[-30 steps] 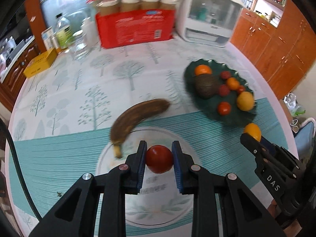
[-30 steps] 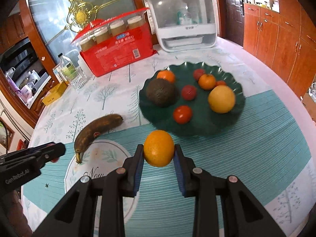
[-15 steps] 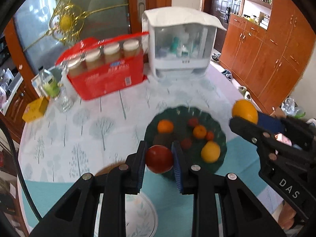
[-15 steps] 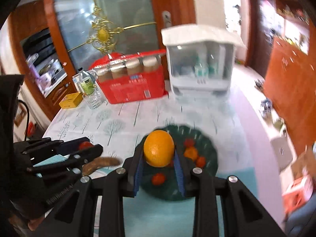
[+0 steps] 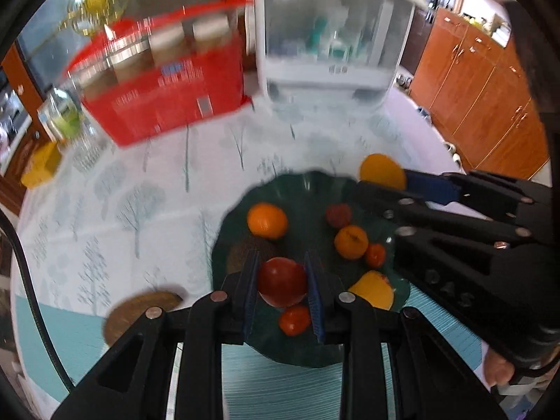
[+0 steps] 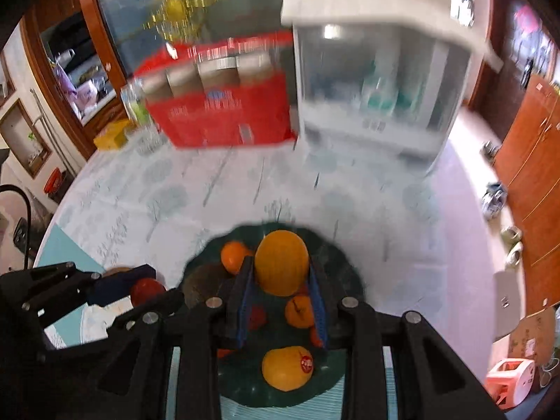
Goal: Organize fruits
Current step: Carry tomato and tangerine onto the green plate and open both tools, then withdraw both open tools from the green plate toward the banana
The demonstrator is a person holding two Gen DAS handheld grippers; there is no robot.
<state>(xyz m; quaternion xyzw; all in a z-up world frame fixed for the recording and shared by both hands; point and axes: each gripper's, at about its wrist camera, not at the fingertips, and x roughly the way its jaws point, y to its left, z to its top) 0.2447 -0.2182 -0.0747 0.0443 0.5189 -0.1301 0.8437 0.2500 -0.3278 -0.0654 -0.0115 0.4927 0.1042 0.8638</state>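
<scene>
My left gripper [image 5: 281, 281] is shut on a red tomato [image 5: 282, 281] and holds it above the near left part of the dark green plate [image 5: 308, 189]. My right gripper [image 6: 281, 267] is shut on an orange [image 6: 281, 262] above the same plate [image 6: 336, 248]; it shows in the left wrist view [image 5: 383, 171] with the orange [image 5: 382, 170] over the plate's far right rim. The plate holds several fruits: an orange [image 5: 266, 220], small tomatoes, a yellow fruit [image 6: 287, 367] with a sticker and a dark avocado [image 6: 203, 283].
A brown banana [image 5: 140, 309] lies on the table left of the plate. A red carton of jars [image 5: 164, 87] and a white cabinet-like appliance [image 5: 329, 35] stand at the back. A bottle [image 5: 64, 113] and a yellow box [image 5: 42, 168] are at the far left.
Both grippers have moved forward and down over the green plate with their fruits still held. The plate now fills the lower middle of both views.
</scene>
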